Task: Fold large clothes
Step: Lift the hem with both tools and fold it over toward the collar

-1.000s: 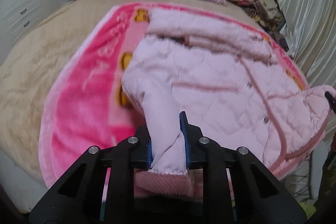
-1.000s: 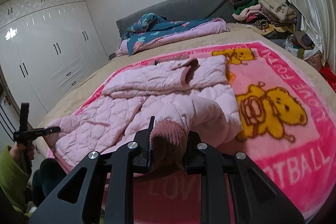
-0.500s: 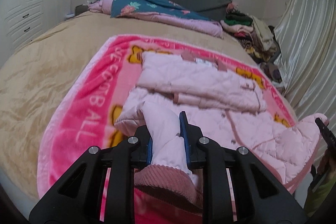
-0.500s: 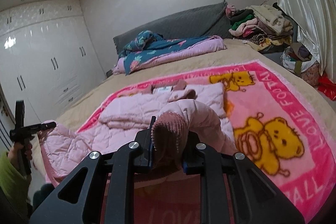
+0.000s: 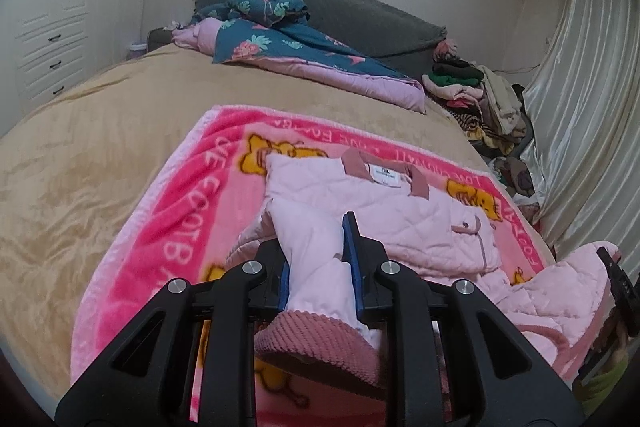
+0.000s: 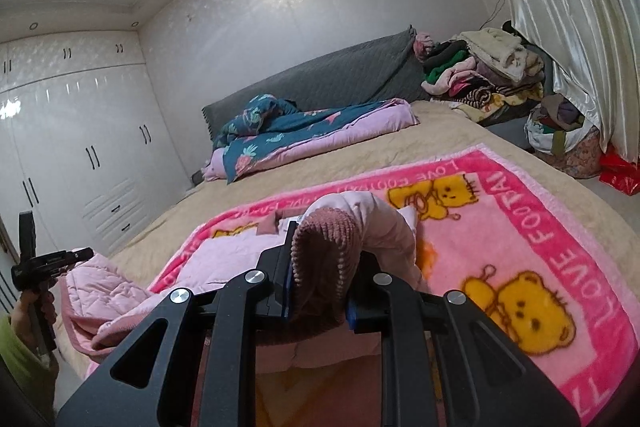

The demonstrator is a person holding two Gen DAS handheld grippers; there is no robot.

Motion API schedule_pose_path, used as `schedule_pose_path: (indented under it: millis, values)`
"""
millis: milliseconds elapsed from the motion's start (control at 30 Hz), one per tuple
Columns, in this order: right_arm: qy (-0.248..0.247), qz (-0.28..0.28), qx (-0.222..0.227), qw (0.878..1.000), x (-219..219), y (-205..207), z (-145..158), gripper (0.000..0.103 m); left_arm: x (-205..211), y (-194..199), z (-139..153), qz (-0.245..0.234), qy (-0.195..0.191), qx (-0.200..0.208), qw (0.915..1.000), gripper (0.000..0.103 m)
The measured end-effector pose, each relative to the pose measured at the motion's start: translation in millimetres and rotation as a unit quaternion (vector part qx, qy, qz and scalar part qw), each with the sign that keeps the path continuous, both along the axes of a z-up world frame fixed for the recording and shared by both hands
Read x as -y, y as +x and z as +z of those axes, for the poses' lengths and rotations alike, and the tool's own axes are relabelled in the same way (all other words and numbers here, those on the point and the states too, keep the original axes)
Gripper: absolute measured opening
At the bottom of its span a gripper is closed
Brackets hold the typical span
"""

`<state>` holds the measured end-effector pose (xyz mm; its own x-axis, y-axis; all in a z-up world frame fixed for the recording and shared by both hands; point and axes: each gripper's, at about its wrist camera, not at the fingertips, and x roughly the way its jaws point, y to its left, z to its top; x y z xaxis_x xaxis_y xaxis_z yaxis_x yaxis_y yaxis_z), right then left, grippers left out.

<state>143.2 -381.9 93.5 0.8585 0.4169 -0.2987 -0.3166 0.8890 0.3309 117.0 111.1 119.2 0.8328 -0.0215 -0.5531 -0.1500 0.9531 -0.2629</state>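
A pale pink quilted jacket (image 5: 380, 203) lies collar-far on a pink bear blanket (image 5: 180, 211). My left gripper (image 5: 314, 247) is shut on one sleeve (image 5: 312, 267), whose ribbed cuff (image 5: 320, 343) hangs near the camera. My right gripper (image 6: 320, 267) is shut on the other sleeve's ribbed cuff (image 6: 320, 247), and that sleeve (image 6: 380, 223) arches up off the blanket (image 6: 520, 227). Each gripper shows at the edge of the other view, the right gripper (image 5: 616, 279) and the left gripper (image 6: 48, 259), with raised quilted fabric beside them.
A folded blue floral quilt (image 5: 288, 43) lies at the grey headboard (image 6: 340, 79). A pile of clothes (image 6: 480, 71) sits at the far right corner beside the curtain (image 5: 580, 107). White wardrobes (image 6: 80, 147) line the left wall. Beige bedspread (image 5: 80, 167) surrounds the blanket.
Both grippers have risen and moved toward the head of the bed, carrying the sleeves up over the jacket body. The lower jacket has lifted off the blanket.
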Motion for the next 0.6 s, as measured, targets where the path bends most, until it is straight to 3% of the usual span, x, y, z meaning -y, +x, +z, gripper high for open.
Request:
schedule_pose_path:
  millis: [600]
  values:
    - [-0.007,-0.036,0.004,0.999,-1,66,9,0.017,10,55,22,0.014,0.056,0.019,0.9982,0.015]
